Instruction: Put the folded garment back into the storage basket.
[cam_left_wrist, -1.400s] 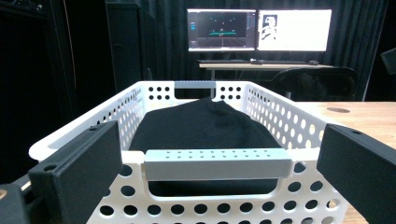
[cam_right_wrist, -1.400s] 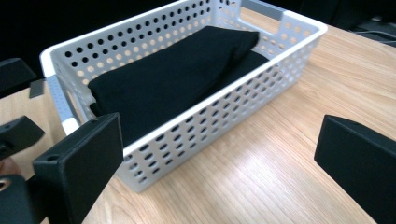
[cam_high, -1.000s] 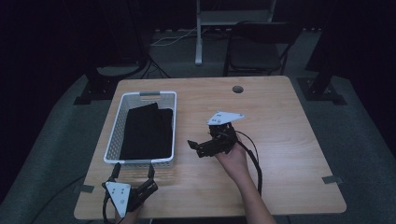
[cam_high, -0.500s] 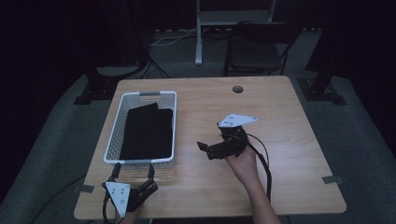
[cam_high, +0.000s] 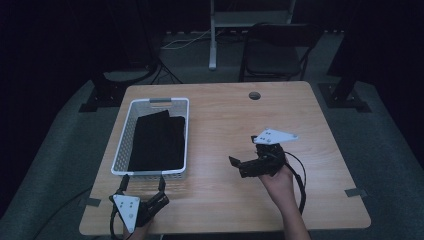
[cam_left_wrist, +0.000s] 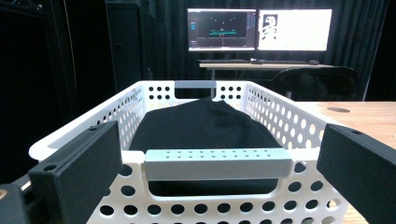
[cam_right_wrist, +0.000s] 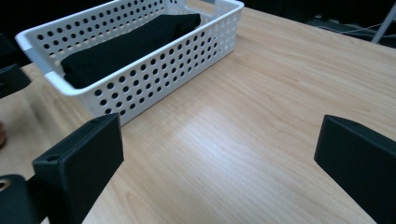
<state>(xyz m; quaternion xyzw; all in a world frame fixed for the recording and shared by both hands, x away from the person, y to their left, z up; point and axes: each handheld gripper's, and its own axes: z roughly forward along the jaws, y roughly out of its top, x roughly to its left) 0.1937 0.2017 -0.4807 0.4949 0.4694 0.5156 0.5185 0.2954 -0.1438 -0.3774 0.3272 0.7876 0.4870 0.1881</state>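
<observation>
A: White perforated plastic basket (cam_high: 124, 145) sits on the left half of the wooden surface (cam_high: 310, 120). Folded black cloth (cam_high: 159, 141) lies flat inside it, below the rim. Status of the left hand-held gripper (cam_high: 141, 182)?

B: It sits at the near edge of the surface, just in front of the basket's near wall, pointing at the grey handle bar (cam_left_wrist: 215, 163). Its jaws stand wide apart with nothing between them. In the left gripper view the handle lies centred between the two jaws, not yet touched.

A: And the right hand-held gripper (cam_high: 239, 165)?

B: Well apart from the basket, over bare surface to its right, aimed towards the basket's side wall. Jaws fully spread, empty.

A: Step in hand?

B: By my judgement, the cloth is stowed and both tools are free. If the basket is to be moved, the next move calls for advancing the left jaws over the handle bar, then closing squarely on it.
</observation>
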